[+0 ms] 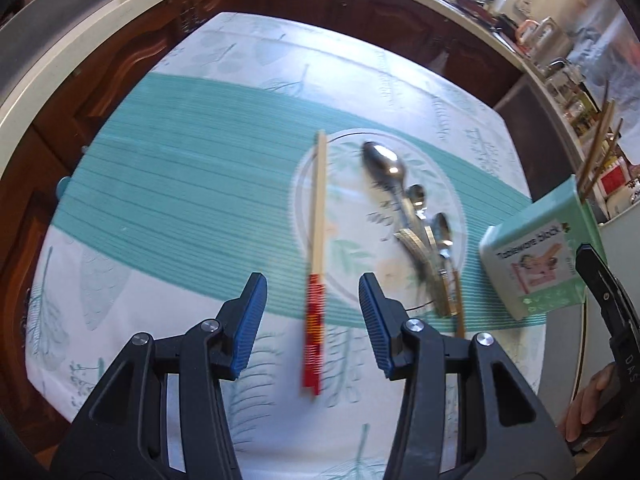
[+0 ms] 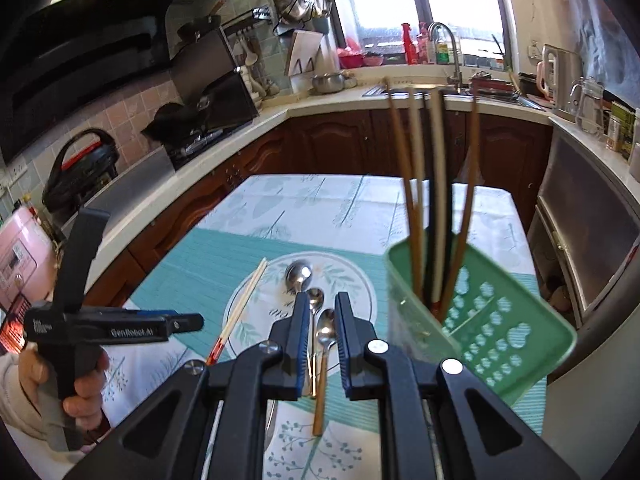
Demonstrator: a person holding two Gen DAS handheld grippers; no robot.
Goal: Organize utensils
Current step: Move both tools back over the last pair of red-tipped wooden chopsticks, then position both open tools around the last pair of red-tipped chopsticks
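A pair of chopsticks with red handles (image 1: 316, 256) lies across the left rim of a clear glass plate (image 1: 312, 160). My left gripper (image 1: 312, 300) is open and hovers above their red ends. Three spoons (image 1: 408, 200) lie on the plate's right side. A green utensil holder (image 1: 536, 256) stands right of the plate with several chopsticks (image 2: 436, 200) upright in it. In the right wrist view, my right gripper (image 2: 322, 320) is open above the spoons (image 2: 326, 332), its jaws either side of a wooden-handled spoon. The holder (image 2: 500, 340) stands just right of it.
The table carries a white and teal leaf-print cloth (image 1: 180, 200). Dark wood cabinets and a white counter (image 2: 280, 108) run round the far and left sides. A sink (image 2: 452, 84), a kettle and jars are at the back right. A stove (image 2: 200, 132) stands at the left.
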